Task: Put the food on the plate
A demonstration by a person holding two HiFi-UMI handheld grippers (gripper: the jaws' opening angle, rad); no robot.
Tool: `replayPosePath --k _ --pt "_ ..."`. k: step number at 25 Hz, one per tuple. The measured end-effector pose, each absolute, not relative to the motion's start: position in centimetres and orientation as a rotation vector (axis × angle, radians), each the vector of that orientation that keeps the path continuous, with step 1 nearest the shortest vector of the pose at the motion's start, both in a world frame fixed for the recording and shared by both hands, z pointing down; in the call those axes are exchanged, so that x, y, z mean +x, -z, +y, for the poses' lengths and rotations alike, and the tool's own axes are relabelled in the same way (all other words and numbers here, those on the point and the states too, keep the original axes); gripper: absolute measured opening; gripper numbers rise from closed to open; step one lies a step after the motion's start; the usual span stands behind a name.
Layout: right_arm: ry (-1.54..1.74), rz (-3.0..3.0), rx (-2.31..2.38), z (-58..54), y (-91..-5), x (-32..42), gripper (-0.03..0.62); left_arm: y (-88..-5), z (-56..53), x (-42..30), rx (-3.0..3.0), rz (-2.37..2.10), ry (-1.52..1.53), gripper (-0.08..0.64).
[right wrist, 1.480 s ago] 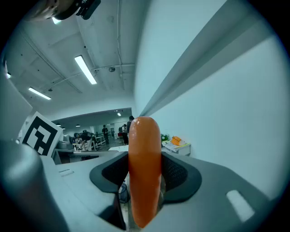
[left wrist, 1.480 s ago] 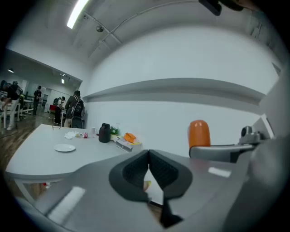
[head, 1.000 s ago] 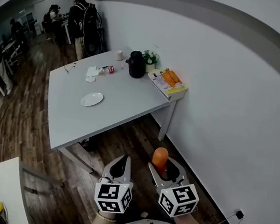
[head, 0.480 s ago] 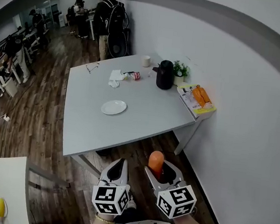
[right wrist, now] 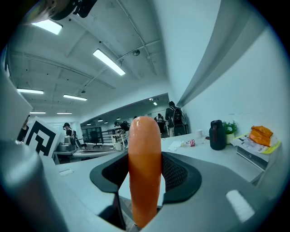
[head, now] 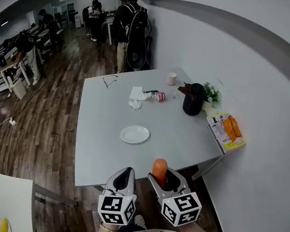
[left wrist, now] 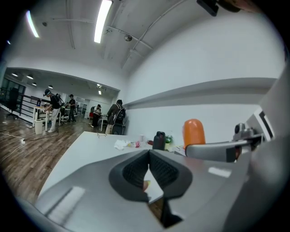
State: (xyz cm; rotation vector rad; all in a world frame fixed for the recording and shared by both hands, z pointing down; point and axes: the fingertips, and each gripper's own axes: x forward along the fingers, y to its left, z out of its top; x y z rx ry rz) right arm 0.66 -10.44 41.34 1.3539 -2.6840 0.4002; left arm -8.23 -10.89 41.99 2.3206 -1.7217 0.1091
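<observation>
A long orange piece of food (head: 160,168) stands upright between the jaws of my right gripper (head: 164,177), which is shut on it; it fills the middle of the right gripper view (right wrist: 145,167). My left gripper (head: 126,172) hangs beside it with its pads (left wrist: 136,170) met at the tip and nothing between them. Both are in the air just short of the near edge of the grey table (head: 99,149). A small white plate (head: 134,134) lies empty on the table, ahead of the grippers. The left gripper view also catches the orange food (left wrist: 193,131).
At the table's far end are a black jug (head: 193,98), a small plant (head: 210,93), a cup (head: 171,79), a crumpled tissue (head: 136,96), a small can (head: 159,96) and glasses (head: 110,81). An orange packet (head: 229,127) lies at the right corner. People (head: 132,23) stand behind.
The view has come nearer to the table: table and plate have slid right and down towards the grippers. Both grippers keep their stance, the right one still closed on the orange food.
</observation>
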Motion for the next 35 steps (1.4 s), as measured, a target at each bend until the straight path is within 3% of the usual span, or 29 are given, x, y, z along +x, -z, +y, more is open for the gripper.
replayPosePath --k 21,35 --pt "-0.292 -2.545 1.006 -26.9 -48.0 -6.7 0.219 -45.7 -24.4 -15.2 2.237 -1.756 -0.140 0.008" --pt "0.144 -1.994 0.071 -38.6 -61.6 -12.7 0.219 -48.4 -31.4 -19.2 2.090 -1.858 -0.126 0.008"
